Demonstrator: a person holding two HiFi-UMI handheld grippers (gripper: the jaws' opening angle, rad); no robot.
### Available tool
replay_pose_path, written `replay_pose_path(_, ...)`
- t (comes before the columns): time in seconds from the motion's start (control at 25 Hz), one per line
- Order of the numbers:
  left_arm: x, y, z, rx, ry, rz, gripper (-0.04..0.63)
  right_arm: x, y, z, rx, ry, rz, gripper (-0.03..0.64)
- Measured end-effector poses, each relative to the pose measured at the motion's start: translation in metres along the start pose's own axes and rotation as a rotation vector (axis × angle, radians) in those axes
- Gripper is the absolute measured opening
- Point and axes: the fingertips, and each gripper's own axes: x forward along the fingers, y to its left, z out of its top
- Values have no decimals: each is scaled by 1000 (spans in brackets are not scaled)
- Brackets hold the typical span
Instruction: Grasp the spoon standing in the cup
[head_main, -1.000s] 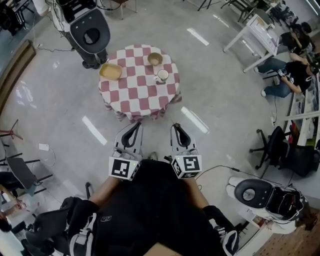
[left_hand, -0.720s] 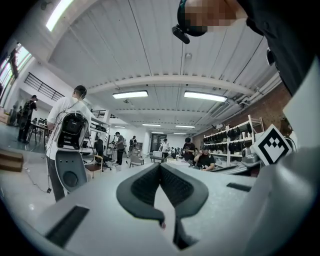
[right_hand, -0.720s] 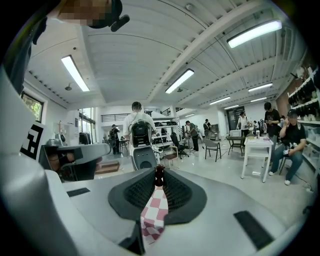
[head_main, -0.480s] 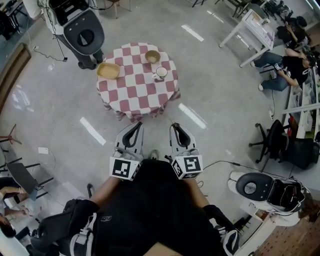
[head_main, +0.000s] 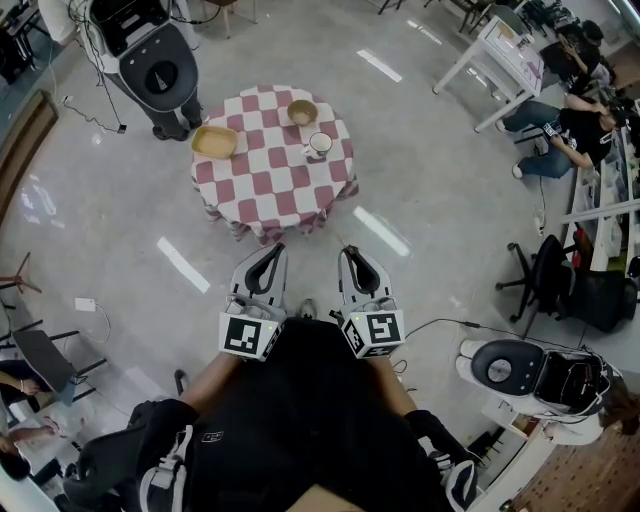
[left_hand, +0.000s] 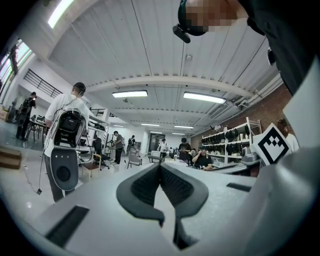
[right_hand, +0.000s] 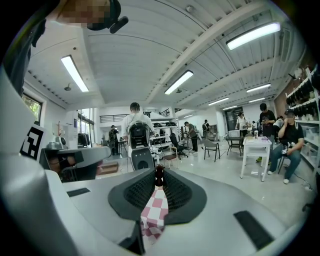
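on far desk (head_main: 265, 190), checked cloth: cup (head_main: 321, 144) near right edge; spoon in it too small to make out. right claw (head_main: 351, 252): slightly spread, empty, well apart from desk. left claw (head_main: 276, 250): pressed together, empty. step: approach. rec: close in, aim right claw at cup, widen before pinching spoon handle.

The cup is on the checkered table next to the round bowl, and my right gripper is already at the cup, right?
No: the head view shows the right gripper held back by the body, well short of the checkered table. The cup does stand there next to the round bowl.
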Motion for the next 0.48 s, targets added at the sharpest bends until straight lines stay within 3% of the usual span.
replay_pose_path(0.48,-6,5,-2,-7,-2,-9,9,0,8,-2,-5,1,-8,64)
